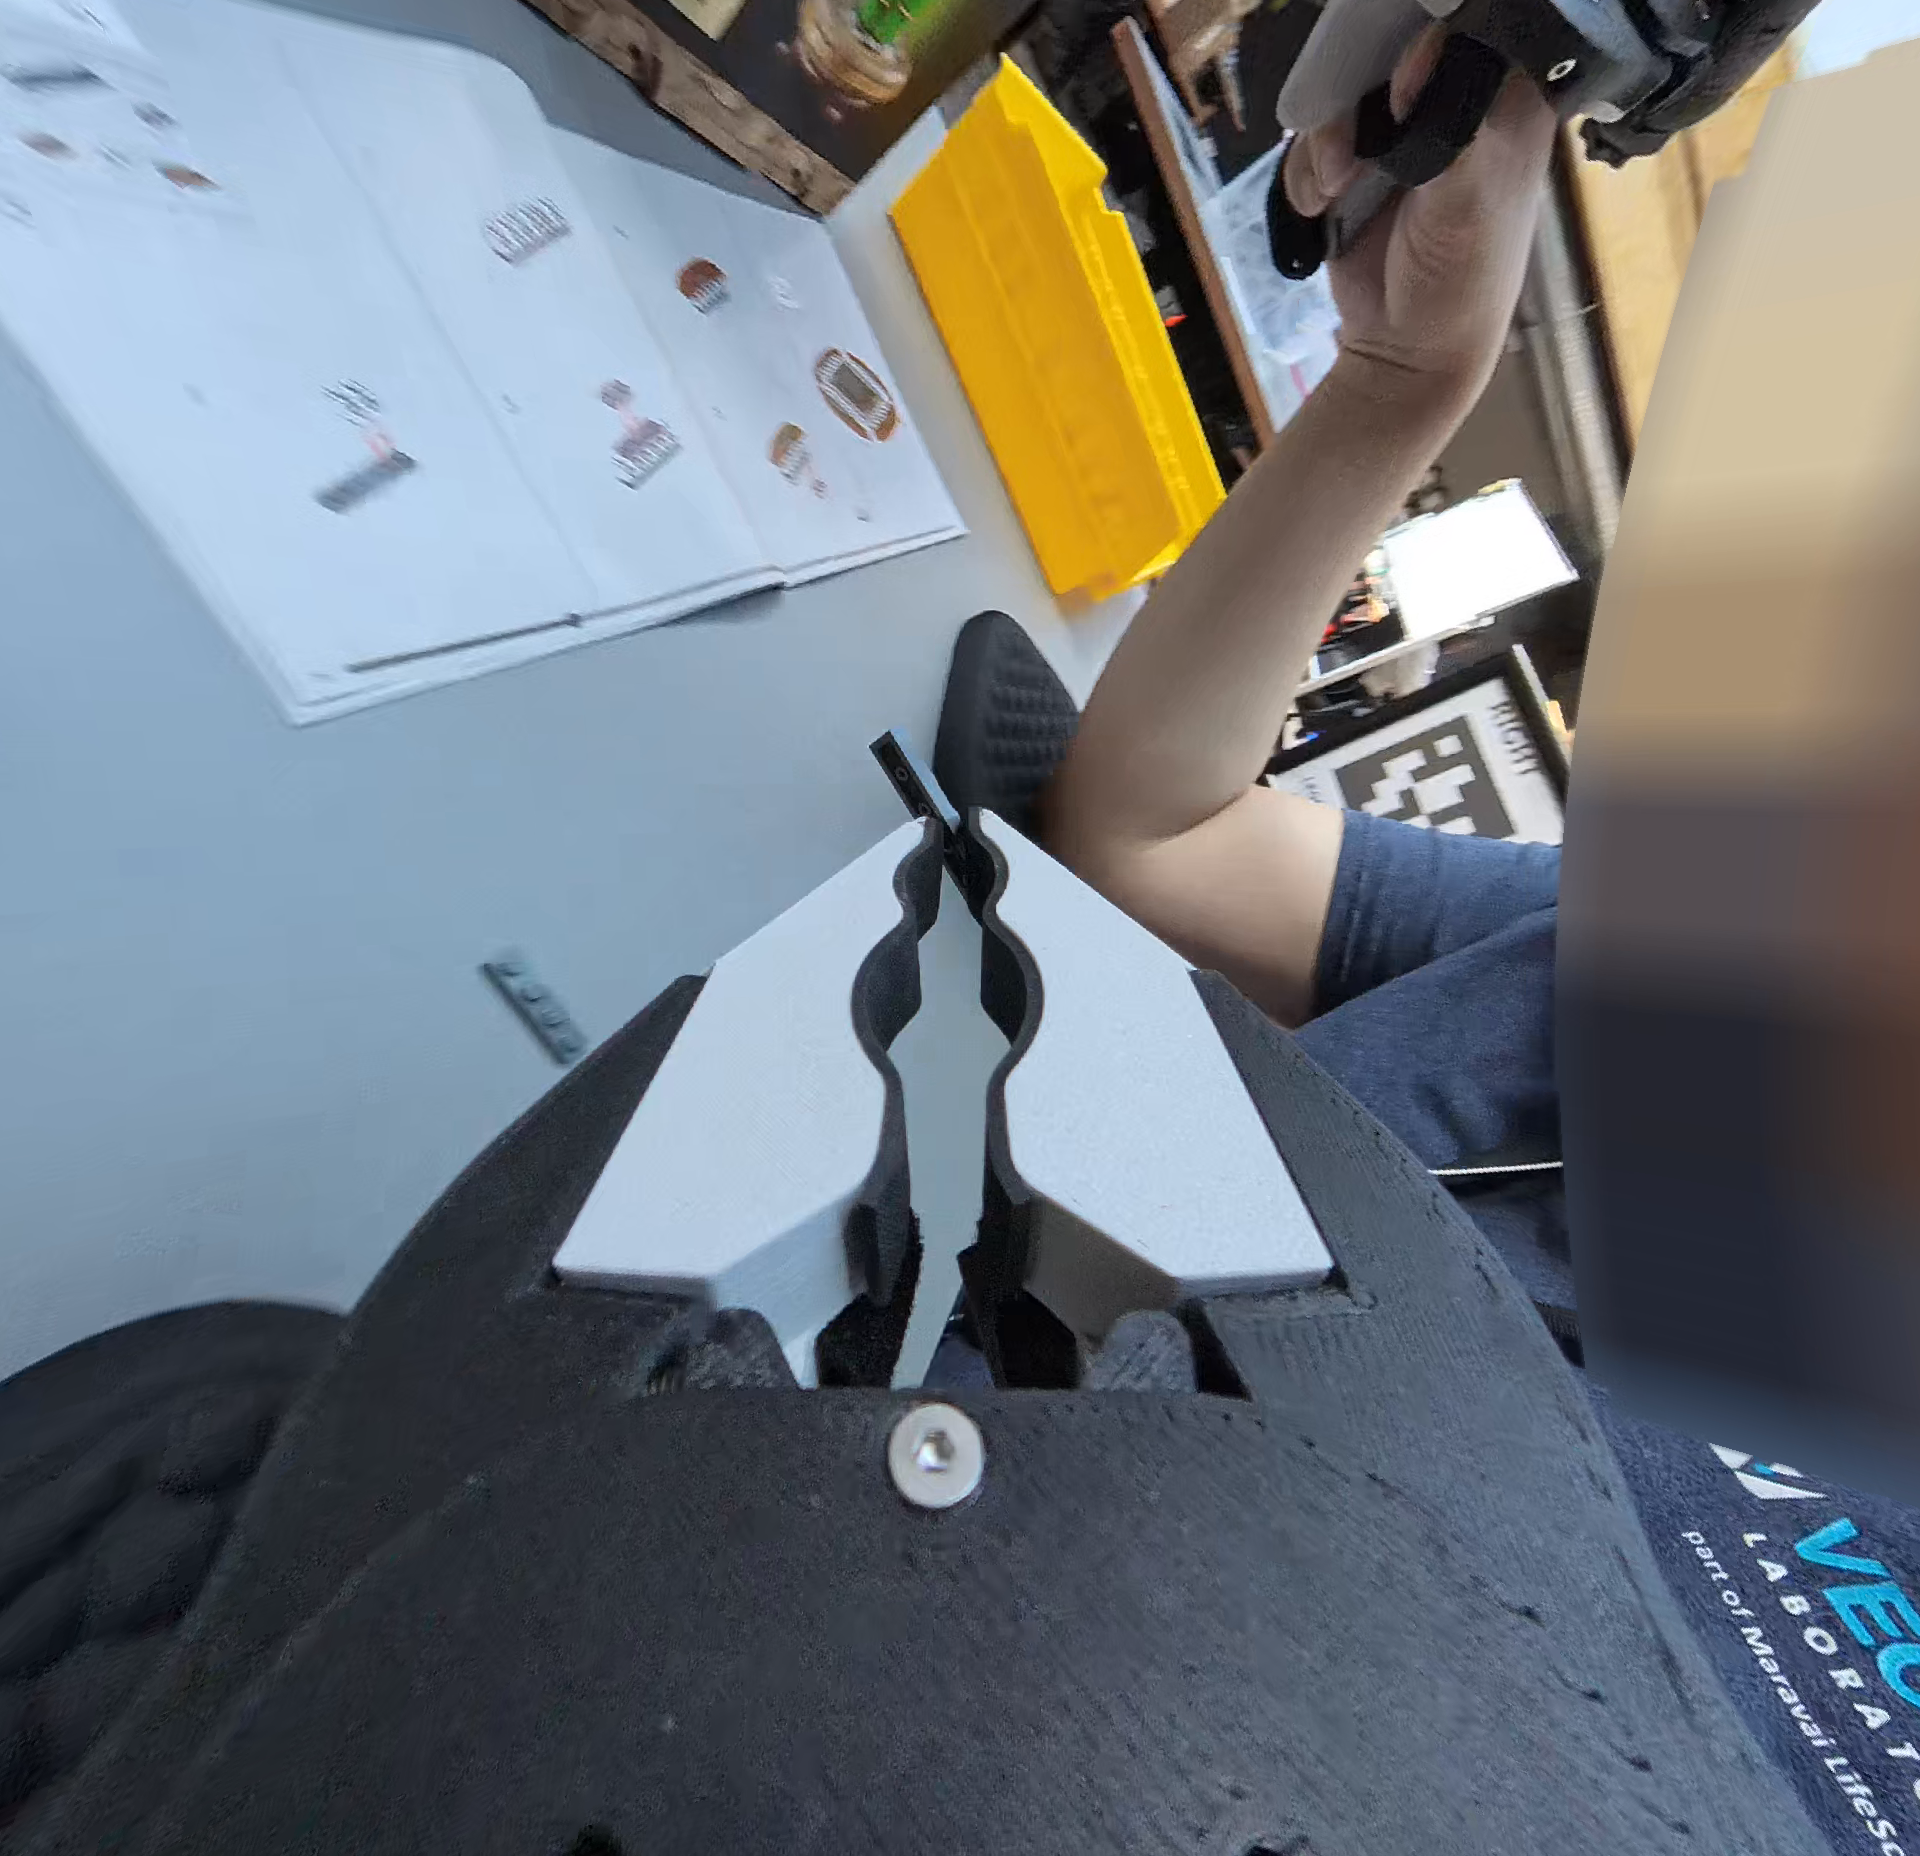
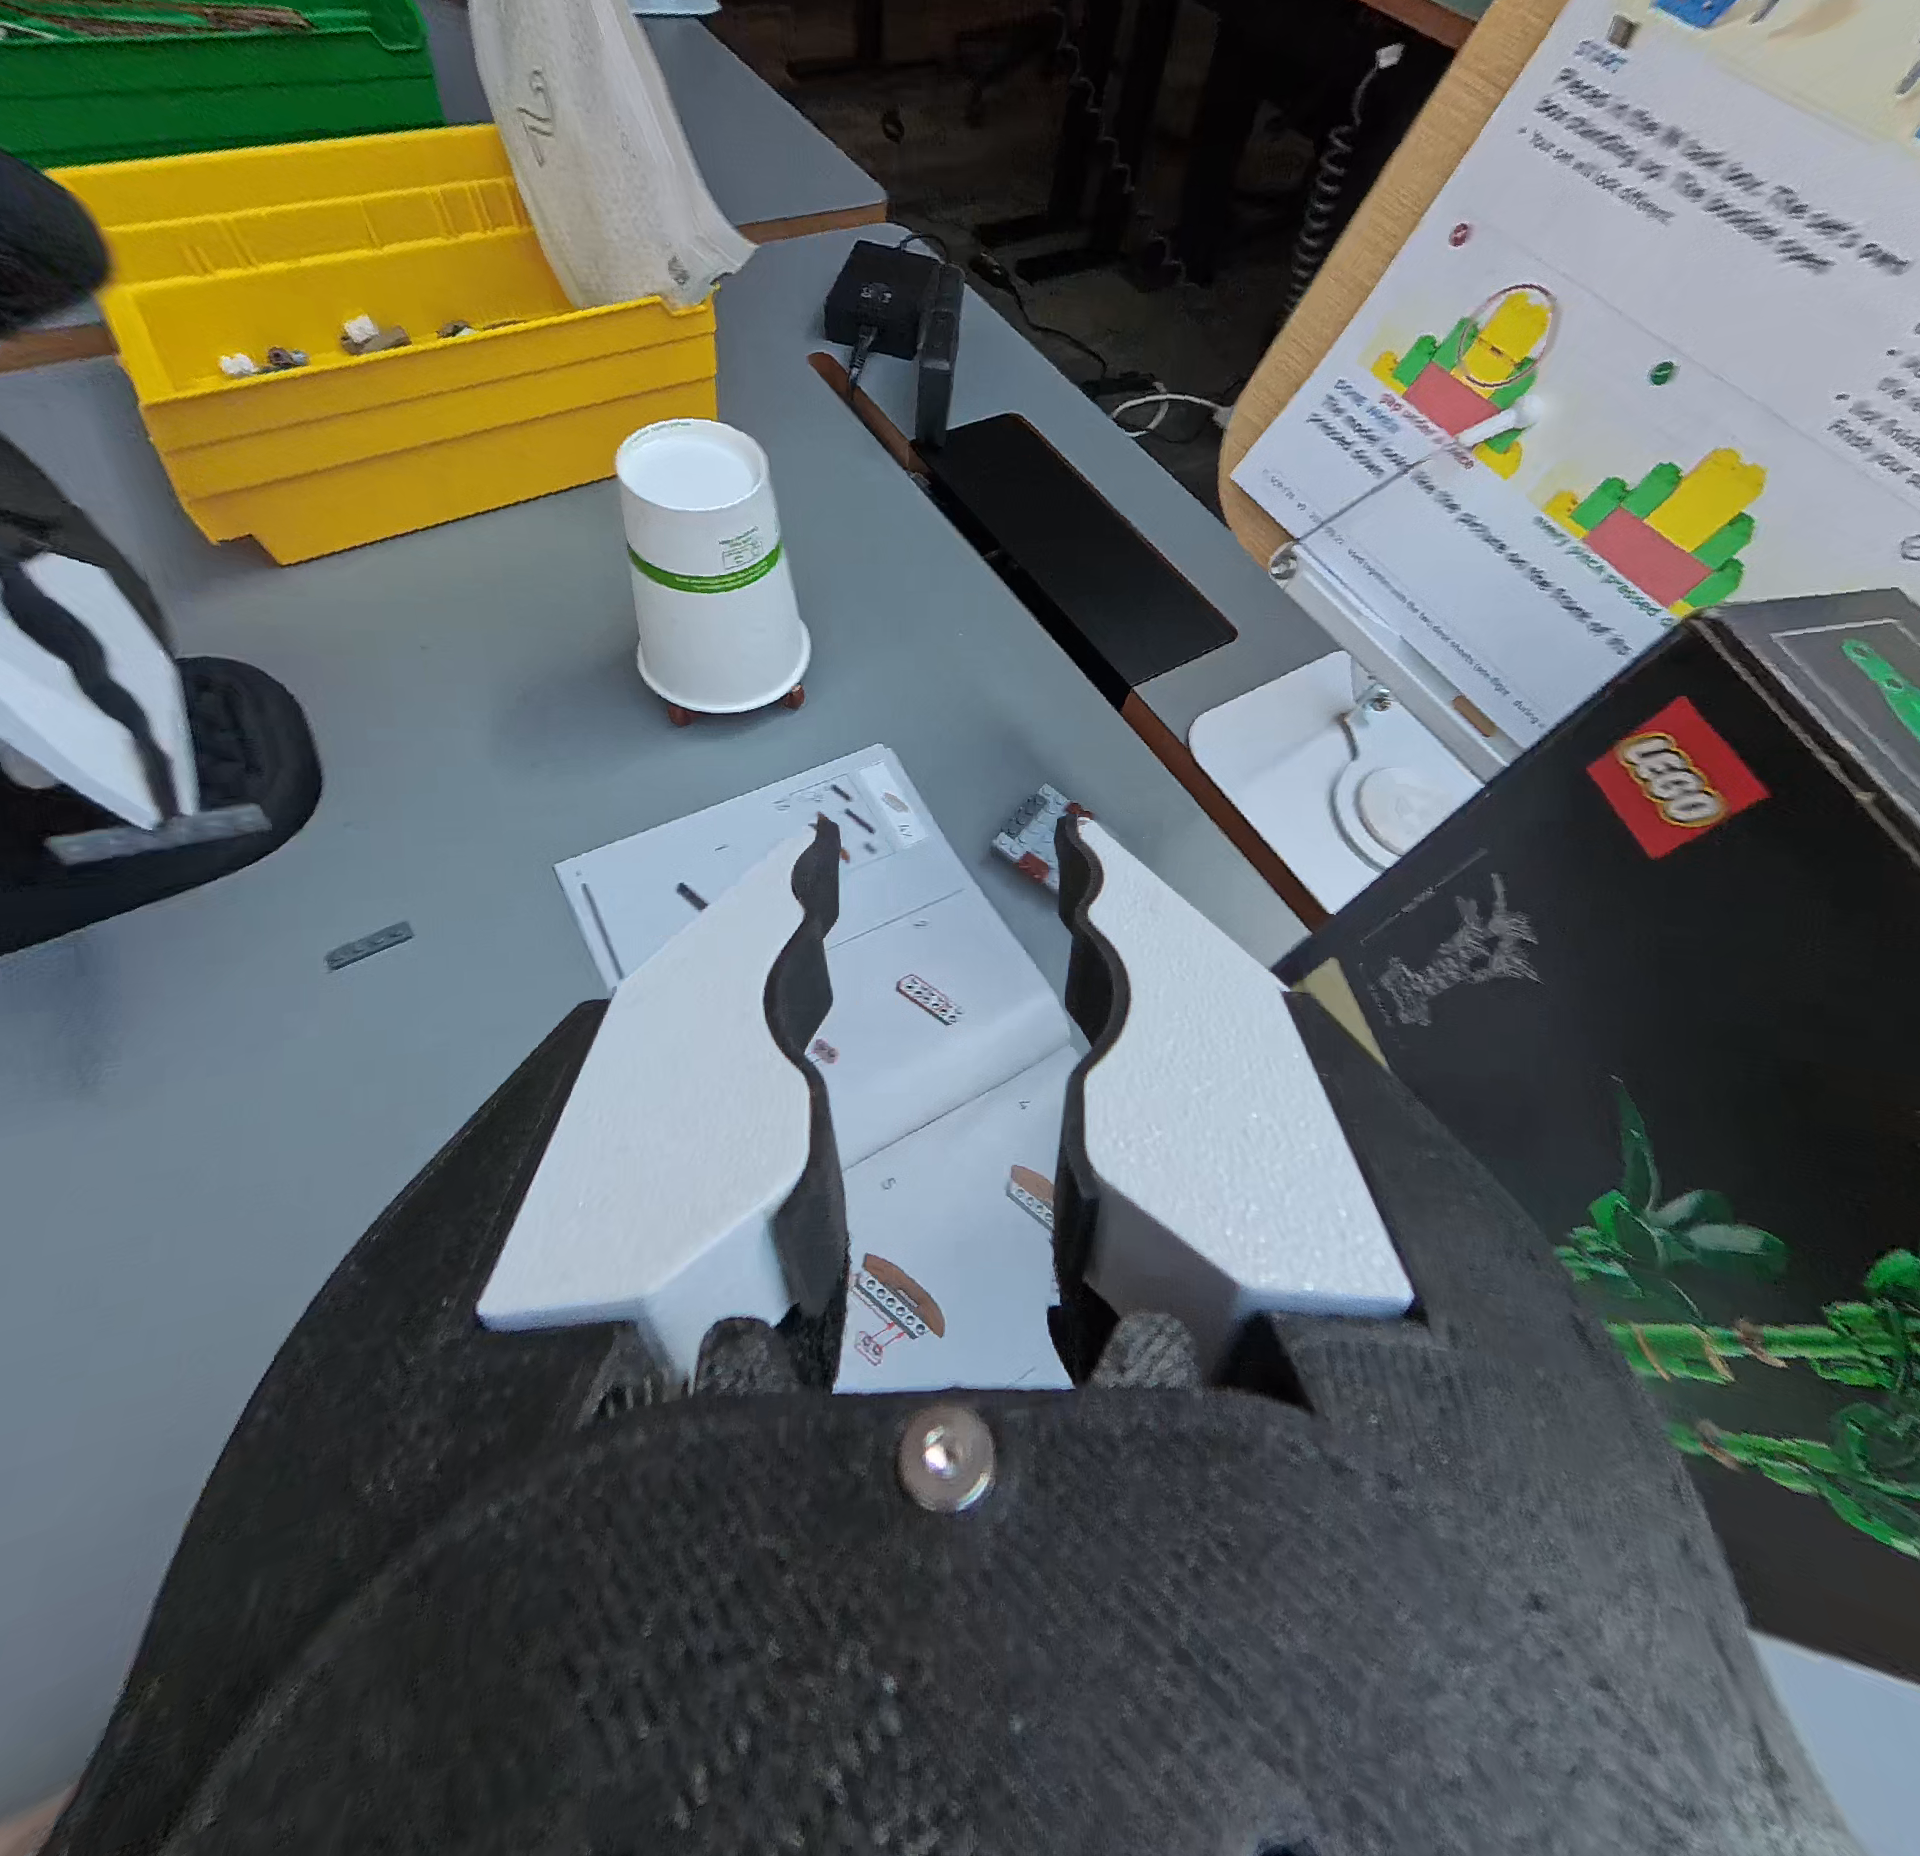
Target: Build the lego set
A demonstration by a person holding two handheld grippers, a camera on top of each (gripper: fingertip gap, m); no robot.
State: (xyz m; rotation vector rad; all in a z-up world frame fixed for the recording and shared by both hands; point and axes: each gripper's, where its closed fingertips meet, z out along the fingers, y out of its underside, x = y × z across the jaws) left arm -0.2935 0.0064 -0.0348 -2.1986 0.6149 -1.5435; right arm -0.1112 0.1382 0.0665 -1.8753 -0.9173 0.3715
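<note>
My left gripper is shut on a thin dark grey plate that sticks out past its fingertips, held above the grey table. It also shows at the left of the right wrist view with the plate across its tips. My right gripper is open and empty above the open instruction booklet. A small grey and brown brick assembly lies just beyond its right fingertip. A second grey plate lies loose on the table; it also shows in the left wrist view.
An upturned white paper cup stands behind the booklet. A yellow bin with a few small pieces sits at the back left, with a green bin behind it. The black Lego box stands at the right. A black padded rest lies under the left gripper. About 25 centimeters separates my left fingertips from my right.
</note>
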